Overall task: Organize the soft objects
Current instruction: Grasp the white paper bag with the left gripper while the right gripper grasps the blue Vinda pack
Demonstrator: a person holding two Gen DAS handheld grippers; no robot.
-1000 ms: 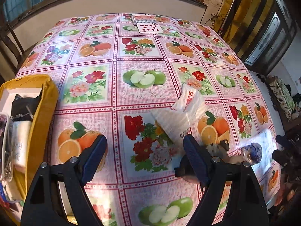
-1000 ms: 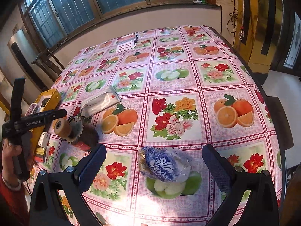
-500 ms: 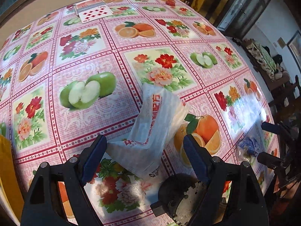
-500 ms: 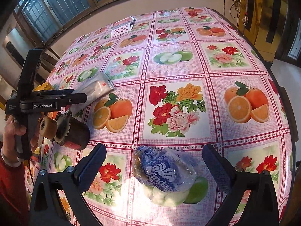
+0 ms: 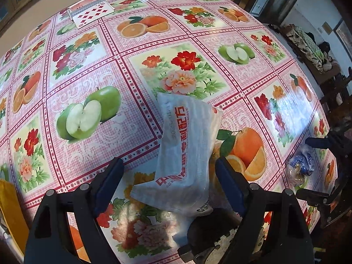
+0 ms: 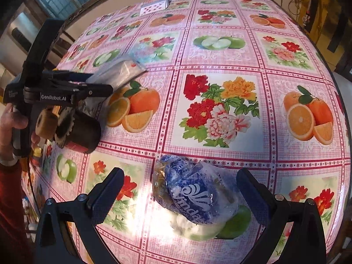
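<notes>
Pouch (image 5: 187,151) and tissue pack (image 6: 198,195) are the two soft things in play, and each hand-held gripper is lined up on one of them. The left hand-held gripper (image 5: 168,176) is released, jaws spread wide to either side of the pale pouch with red print, which lies on the desk (image 5: 132,70) with its near end between the blue pads; the wide stance looks chosen so the floppy bag can be straddled before any squeeze. Just below it a dark spool (image 5: 211,237) sits against the pouch's near corner, so closing low may catch that instead. The right hand-held gripper (image 6: 179,193) is likewise released, its jaws flanking the crumpled blue tissue pack without touching it. From the right wrist view the left tool shows side-on over the pouch (image 6: 118,70), gripped by a hand (image 6: 13,121) in a red sleeve. Cards (image 5: 90,13) lie at the far edge, well apart. A yellow strip at the left edge may be the bin; too little shows to tell. Neither item seems lifted yet, so sorting appears at an early stage.
</notes>
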